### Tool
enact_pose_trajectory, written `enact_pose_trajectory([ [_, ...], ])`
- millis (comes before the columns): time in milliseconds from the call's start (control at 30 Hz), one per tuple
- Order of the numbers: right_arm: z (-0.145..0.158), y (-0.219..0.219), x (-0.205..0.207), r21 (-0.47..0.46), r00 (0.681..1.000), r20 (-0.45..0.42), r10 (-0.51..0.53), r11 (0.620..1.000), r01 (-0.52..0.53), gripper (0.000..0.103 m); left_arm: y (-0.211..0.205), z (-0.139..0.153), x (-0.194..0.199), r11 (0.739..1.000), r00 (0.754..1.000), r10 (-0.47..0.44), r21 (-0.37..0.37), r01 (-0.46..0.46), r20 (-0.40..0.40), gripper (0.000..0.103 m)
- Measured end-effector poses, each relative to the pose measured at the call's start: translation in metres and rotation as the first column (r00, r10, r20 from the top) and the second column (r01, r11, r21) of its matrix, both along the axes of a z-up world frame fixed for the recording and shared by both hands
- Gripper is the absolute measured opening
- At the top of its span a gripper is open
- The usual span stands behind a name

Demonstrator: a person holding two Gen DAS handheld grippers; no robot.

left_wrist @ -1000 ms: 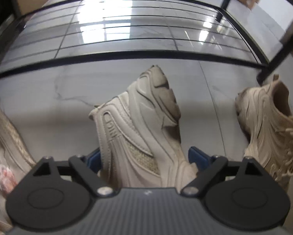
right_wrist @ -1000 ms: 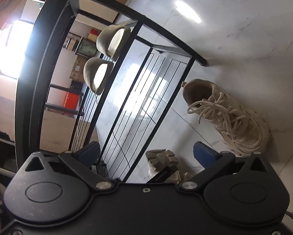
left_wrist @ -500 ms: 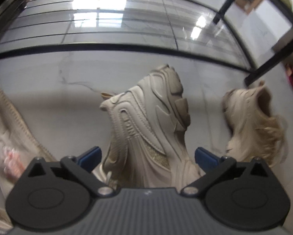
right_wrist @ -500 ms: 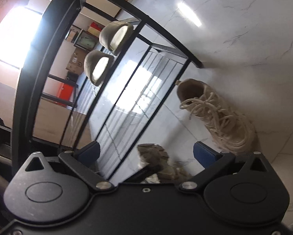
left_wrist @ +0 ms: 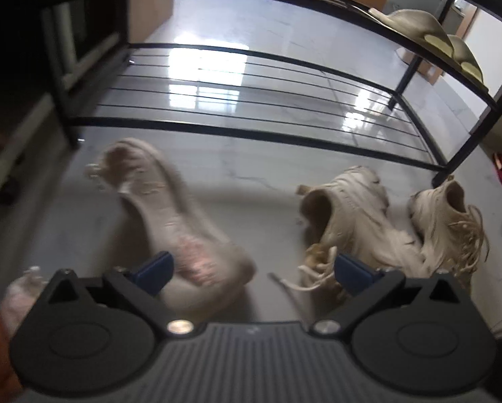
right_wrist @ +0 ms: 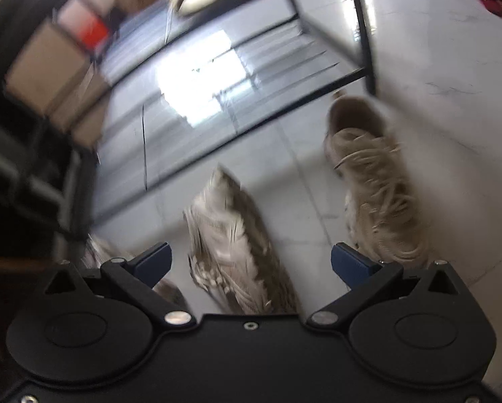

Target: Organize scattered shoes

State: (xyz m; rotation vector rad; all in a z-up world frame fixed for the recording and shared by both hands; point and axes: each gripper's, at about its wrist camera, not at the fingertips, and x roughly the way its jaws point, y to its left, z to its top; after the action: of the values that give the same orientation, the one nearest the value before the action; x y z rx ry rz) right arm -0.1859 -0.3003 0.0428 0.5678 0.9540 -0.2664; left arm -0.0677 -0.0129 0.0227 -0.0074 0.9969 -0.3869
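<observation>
So the black shoe rack (left_wrist: pixel 251 136) has a pair of pale slippers (left_wrist: pixel 428 30) on its upper tier at the far right, and the wire bottom tier is bare. On the tile floor (left_wrist: pixel 251 181) in front of it, left to right: a blurry pinkish-white sneaker (left_wrist: pixel 170 215) lying toe-toward-camera, then a beige chunky sneaker (left_wrist: pixel 348 215), and just beside it its laced twin (left_wrist: pixel 449 221), right by the rack's front leg (they look like they touch, but I can't swear to it). There's open floor between the pink one and the beige pair.

Left hand-held gripper (left_wrist: pixel 251 268) is spread wide and carrying nothing; a second ago that beige sneaker sat pinched between its fingers, so it's been let go and the view has swung left. Right hand-held gripper (right_wrist: pixel 251 262) is also released, hanging over the beige sneaker, picture very smeared.
</observation>
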Motion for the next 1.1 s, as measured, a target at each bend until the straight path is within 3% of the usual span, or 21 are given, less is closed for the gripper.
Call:
enact_pose_trajectory([
  [200,-0.015,0.054,0.074,-0.162,0.980,-0.128,0.150,0.972,-0.170,0.103,0.025,0.008,0.005,0.991,0.998,0.065,-0.120,-0.063,0.007,0.102],
  [333,-0.050,0.090,0.112,-0.188,0.890,-0.367,0.271,0.915,-0.357,0.103,0.031,0.010,0.016,0.990,0.996,0.087,-0.110,-0.087,-0.007,0.102],
  [400,-0.064,0.111,0.123,-0.239,0.831,-0.475,0.289,0.867,-0.438,0.102,0.036,0.012,0.022,0.985,0.993,0.114,-0.129,-0.116,-0.025,0.102],
  [433,-0.065,0.116,0.125,-0.261,0.826,-0.484,0.288,0.854,-0.451,0.102,0.040,0.011,0.025,0.980,0.991,0.125,-0.148,-0.131,-0.047,0.102],
  [467,-0.068,0.131,0.129,-0.340,0.814,-0.508,0.281,0.803,-0.489,0.103,0.043,0.011,0.028,0.975,0.988,0.135,-0.167,-0.145,-0.069,0.102],
  [567,-0.080,0.159,0.141,-0.433,0.773,-0.563,0.291,0.693,-0.577,0.103,0.056,0.004,0.036,0.952,0.974,0.153,-0.240,-0.191,-0.165,0.102],
  [667,-0.090,0.163,0.144,-0.437,0.748,-0.602,0.279,0.669,-0.601,0.103,0.068,0.001,0.040,0.935,0.958,0.184,-0.262,-0.240,-0.219,0.102],
  [900,-0.114,0.170,0.149,-0.437,0.687,-0.685,0.244,0.616,-0.655,0.103,0.081,-0.001,0.045,0.912,0.938,0.235,-0.276,-0.303,-0.254,0.102],
  [1000,-0.113,0.162,0.149,-0.420,0.695,-0.675,0.248,0.645,-0.639,0.103,0.078,-0.004,0.045,0.916,0.938,0.229,-0.268,-0.298,-0.262,0.102],
  [1100,-0.111,0.165,0.147,-0.422,0.701,-0.663,0.262,0.643,-0.639,0.103,0.073,-0.007,0.044,0.924,0.940,0.222,-0.251,-0.287,-0.259,0.102],
])
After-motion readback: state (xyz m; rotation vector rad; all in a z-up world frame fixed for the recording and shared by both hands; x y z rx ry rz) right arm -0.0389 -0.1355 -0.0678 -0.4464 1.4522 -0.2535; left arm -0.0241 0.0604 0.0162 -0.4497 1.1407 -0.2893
